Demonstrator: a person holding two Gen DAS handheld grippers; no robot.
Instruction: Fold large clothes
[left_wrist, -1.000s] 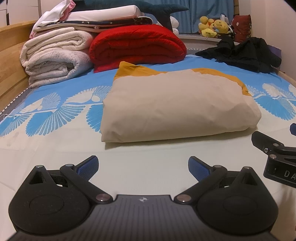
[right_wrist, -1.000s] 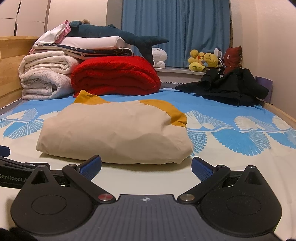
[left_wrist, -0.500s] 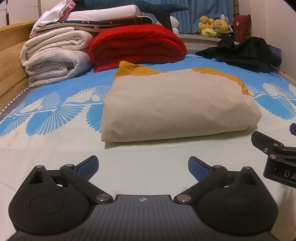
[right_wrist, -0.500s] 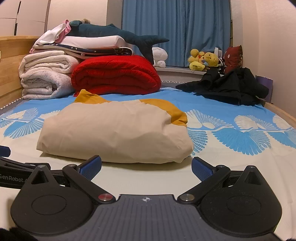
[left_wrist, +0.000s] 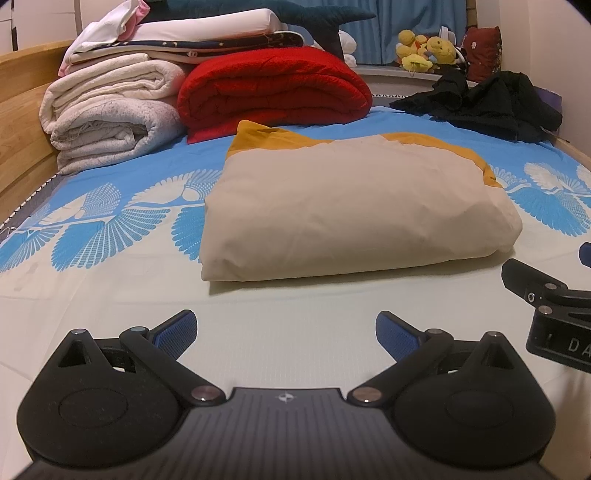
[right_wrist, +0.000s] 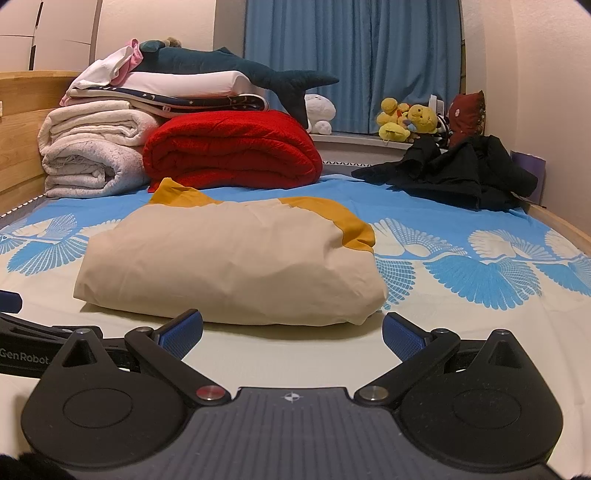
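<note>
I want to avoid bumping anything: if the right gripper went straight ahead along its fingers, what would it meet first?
Probably the folded beige and mustard cloth. The right gripper is open and empty, low over the bedsheet, and the cloth's near edge lies directly ahead. Depth is hard to judge; pointing slightly down, it might brush the sheet first.

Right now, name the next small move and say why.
Probably reach toward the crumpled black garment at the far right: the beige and mustard folded cloth already lies in a neat bundle, and both the left gripper and right gripper are open and empty.
</note>
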